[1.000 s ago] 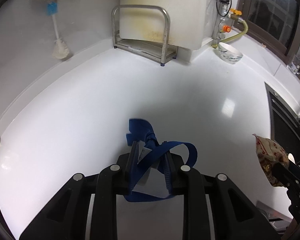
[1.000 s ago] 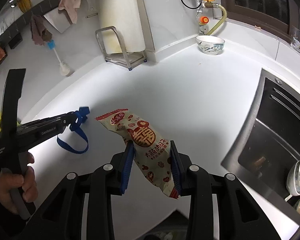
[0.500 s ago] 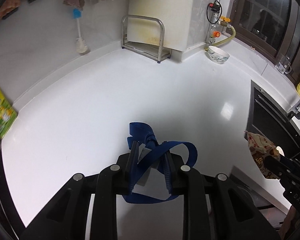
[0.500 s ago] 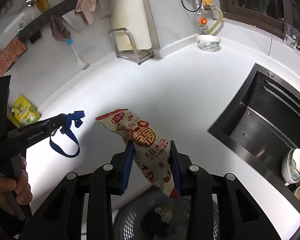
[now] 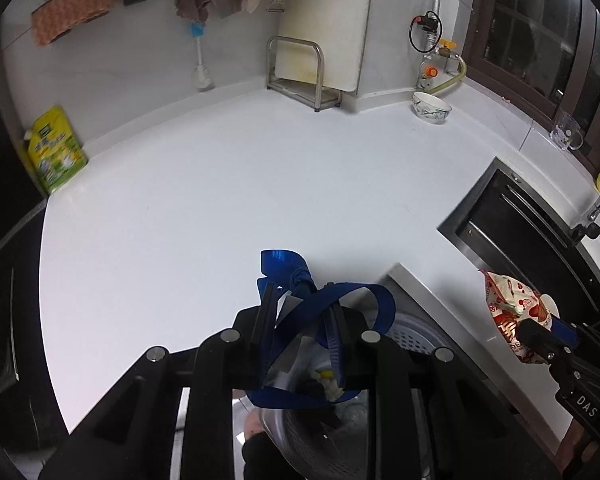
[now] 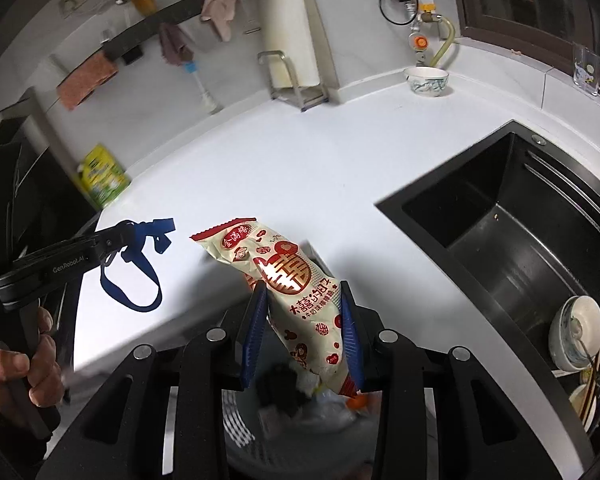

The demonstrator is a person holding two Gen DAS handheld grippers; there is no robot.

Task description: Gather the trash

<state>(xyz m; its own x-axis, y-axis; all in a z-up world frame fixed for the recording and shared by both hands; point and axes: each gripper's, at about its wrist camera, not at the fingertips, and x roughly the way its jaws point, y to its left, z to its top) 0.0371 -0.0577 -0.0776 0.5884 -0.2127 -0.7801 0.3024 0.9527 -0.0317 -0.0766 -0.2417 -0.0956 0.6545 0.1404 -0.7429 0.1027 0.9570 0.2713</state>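
Hanging between the right gripper's [image 6: 302, 320] jaws: a snack wrapper [image 6: 288, 276].

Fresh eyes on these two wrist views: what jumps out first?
The right claw is shut on a cream-and-red snack wrapper, hanging over a mesh trash basket below the counter edge. The left claw grips a knotted blue strap over the same basket. Behind them stretches a bare white countertop, with a black sink at right.

We read "GenRobot.AI" on the side of the left gripper [image 6: 118, 240], "DAS" on the right gripper [image 5: 540, 340], and a large red 囍 with smaller Chinese lines we cannot make out on the snack packet [image 6: 292, 276]
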